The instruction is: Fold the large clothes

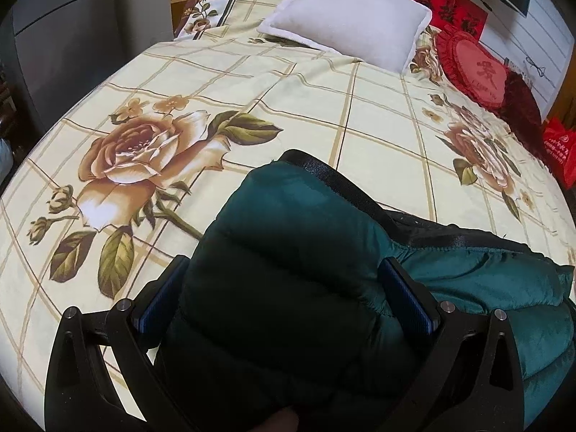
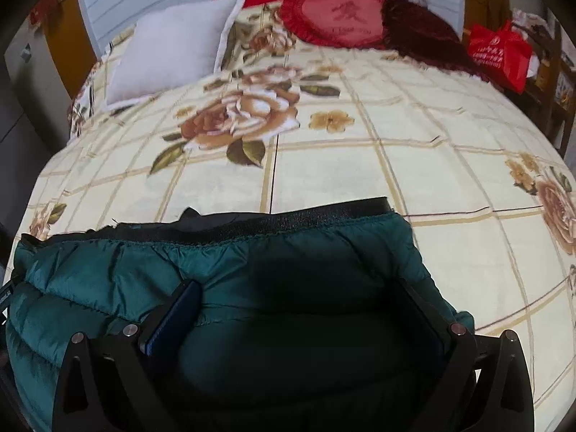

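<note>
Grippers, 2 of them: left gripper (image 1: 284, 284) and right gripper (image 2: 302, 306) each clamp the green puffer jacket (image 1: 288, 244) (image 2: 252, 270) on the floral bedspread (image 1: 324, 108) (image 2: 360, 165).

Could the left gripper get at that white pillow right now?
Probably not yet: the left gripper has its fingers around the green puffer jacket, and the white pillow lies far up the bed.

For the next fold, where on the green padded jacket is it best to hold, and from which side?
Probably the black-trimmed hem of the green padded jacket, one gripper near each corner, coming from the near side. That edge lies straight and flat on the bedspread, so it is thinner than the puffy quilted body.
</note>
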Tool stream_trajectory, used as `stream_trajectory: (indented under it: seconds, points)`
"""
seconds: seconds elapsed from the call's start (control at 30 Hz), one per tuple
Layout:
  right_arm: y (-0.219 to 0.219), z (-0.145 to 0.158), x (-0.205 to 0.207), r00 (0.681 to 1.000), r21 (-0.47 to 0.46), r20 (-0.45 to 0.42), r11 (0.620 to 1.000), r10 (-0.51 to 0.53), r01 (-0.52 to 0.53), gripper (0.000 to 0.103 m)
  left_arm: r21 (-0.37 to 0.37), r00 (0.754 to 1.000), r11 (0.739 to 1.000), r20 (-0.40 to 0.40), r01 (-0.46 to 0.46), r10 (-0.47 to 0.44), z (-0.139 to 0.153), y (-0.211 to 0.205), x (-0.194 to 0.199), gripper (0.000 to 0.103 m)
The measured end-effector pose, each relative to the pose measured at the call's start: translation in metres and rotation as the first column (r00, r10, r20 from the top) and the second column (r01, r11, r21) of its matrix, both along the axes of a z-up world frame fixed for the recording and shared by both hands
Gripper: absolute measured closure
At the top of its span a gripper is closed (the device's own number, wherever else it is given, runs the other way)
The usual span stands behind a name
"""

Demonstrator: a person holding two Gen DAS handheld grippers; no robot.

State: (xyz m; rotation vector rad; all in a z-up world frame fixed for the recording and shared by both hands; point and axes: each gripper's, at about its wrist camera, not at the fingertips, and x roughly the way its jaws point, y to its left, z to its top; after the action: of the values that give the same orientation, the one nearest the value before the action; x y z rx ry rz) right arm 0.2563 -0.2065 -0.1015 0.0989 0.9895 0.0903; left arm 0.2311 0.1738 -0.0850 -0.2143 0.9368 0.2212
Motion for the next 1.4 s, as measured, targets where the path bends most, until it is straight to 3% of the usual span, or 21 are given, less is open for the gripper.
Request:
stream_trajectory:
  seconds: [0.1, 0.2, 0.3, 0.5, 0.63, 0.73, 0.87, 1.0, 1.13, 1.2, 1.3, 1.4]
  points:
    - [-0.001, 0.003, -0.001, 1.0, 0.014, 0.016, 1.0, 0.0, -0.001, 0.0, -0.019, 1.0, 1.0, 0.004, 0.002, -0.002, 0.001, 0.002, 0.0, 0.0]
    - [0.004, 0.007, -0.001, 1.0, -0.033, 0.015, 0.999, -0.001, 0.001, 0.0, -0.056, 1.0, 0.998, 0.02, 0.006, -0.004, 0.009, 0.007, -0.004, 0.0]
    - [0.004, 0.019, -0.007, 0.999, -0.043, 0.044, 0.999, -0.005, 0.007, 0.0, -0.039, 0.998, 0.999, 0.058, 0.002, 0.0, 0.027, 0.01, -0.014, 0.0]
    - [-0.027, 0.087, -0.054, 0.972, 0.033, 0.232, 0.999, -0.049, 0.042, 0.0, 0.038, 0.981, 0.998, 0.182, 0.053, -0.059, 0.079, 0.019, -0.068, 0.0]
    - [-0.054, 0.107, -0.105, 0.953, 0.056, 0.297, 0.997, -0.058, 0.043, 0.0, 0.051, 0.976, 0.991, 0.176, 0.12, -0.127, 0.074, 0.035, -0.104, 0.0]
    - [-0.069, 0.097, -0.138, 0.96, 0.071, 0.277, 0.997, -0.041, 0.022, 0.0, 0.033, 0.976, 0.988, 0.15, 0.153, -0.156, 0.055, 0.051, -0.129, 0.0]
    - [-0.092, 0.069, -0.165, 0.981, 0.205, 0.193, 0.978, -0.007, -0.034, 0.0, 0.003, 0.972, 0.977, 0.104, 0.213, -0.212, 0.035, 0.064, -0.155, 0.0]
    - [-0.096, 0.032, -0.161, 0.996, 0.299, 0.065, 0.952, 0.053, -0.07, 0.0, -0.129, 0.968, 0.961, 0.091, 0.243, -0.232, 0.021, 0.067, -0.159, 0.0]
    - [-0.089, 0.0, -0.149, 0.994, 0.354, -0.042, 0.932, 0.1, -0.079, 0.0, -0.226, 0.966, 0.944, 0.143, 0.242, -0.213, 0.012, 0.064, -0.155, 0.0]
    - [-0.088, -0.01, -0.144, 0.992, 0.429, -0.061, 0.9, 0.107, -0.071, 0.0, -0.242, 0.97, 0.941, 0.118, 0.238, -0.214, 0.004, 0.061, -0.149, 0.0]
    - [-0.084, -0.013, -0.138, 0.991, 0.467, -0.042, 0.88, 0.123, -0.09, 0.0, -0.327, 0.978, 0.921, 0.053, 0.209, -0.203, -0.007, 0.066, -0.138, 0.0]
    - [-0.078, -0.015, -0.132, 0.99, 0.476, -0.019, 0.872, 0.139, -0.114, 0.0, -0.318, 0.972, 0.919, 0.043, 0.234, -0.233, -0.005, 0.065, -0.134, 0.0]
